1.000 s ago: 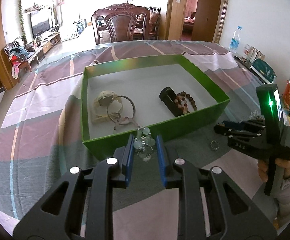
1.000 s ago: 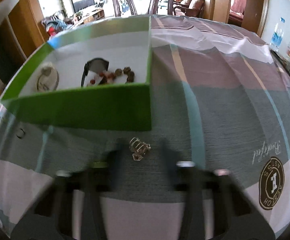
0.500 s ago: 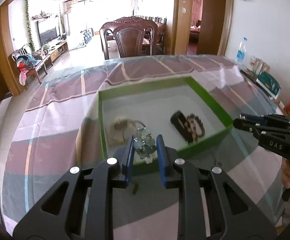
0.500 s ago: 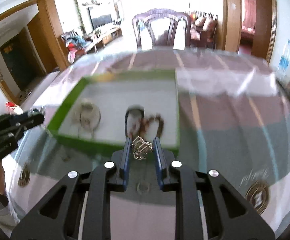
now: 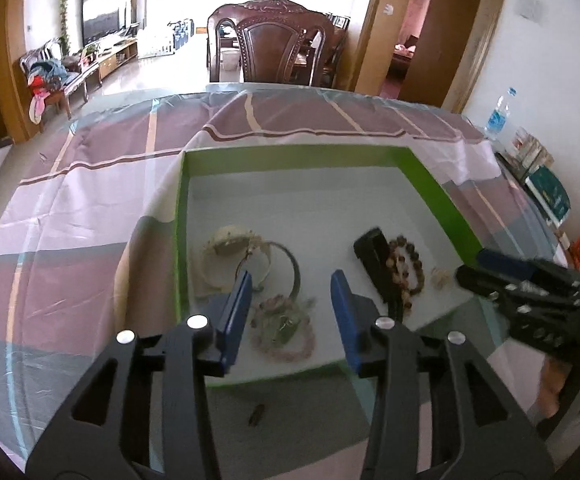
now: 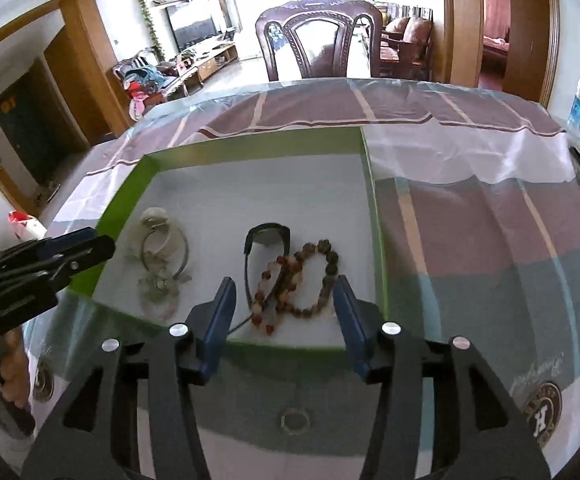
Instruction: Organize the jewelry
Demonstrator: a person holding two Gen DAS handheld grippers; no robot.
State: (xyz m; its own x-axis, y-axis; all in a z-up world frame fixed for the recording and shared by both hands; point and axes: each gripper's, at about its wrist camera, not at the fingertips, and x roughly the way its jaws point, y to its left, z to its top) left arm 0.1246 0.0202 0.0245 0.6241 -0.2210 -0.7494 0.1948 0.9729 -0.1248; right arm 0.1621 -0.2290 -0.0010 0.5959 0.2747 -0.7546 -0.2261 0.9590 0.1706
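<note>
A green box [image 5: 442, 196] [image 6: 378, 232] with a white floor holds jewelry. My left gripper [image 5: 290, 300] is open above its near edge, over a pale green and pink beaded bracelet [image 5: 285, 332] [image 6: 157, 292]. My right gripper [image 6: 281, 300] is open above the box's near right part, over a brown bead bracelet [image 6: 314, 276] [image 5: 406, 272] and a black watch [image 6: 267, 236] [image 5: 374, 256]. A small pale trinket [image 5: 440, 278] lies by the beads. A metal bangle [image 5: 285, 264] [image 6: 165, 248] and a cream piece [image 5: 225, 240] lie at the left.
A ring [image 6: 294, 420] lies on the tablecloth in front of the box. A small dark item [image 5: 257, 414] lies on the cloth near my left gripper. A wooden chair [image 5: 269, 44] stands behind the table. A water bottle [image 5: 498, 114] and books [image 5: 546, 192] sit at the right edge.
Both grippers have opened. The beaded bracelet left my left gripper and lies in the box; the small metal piece is gone from my right gripper. Both grippers moved forward over the box.
</note>
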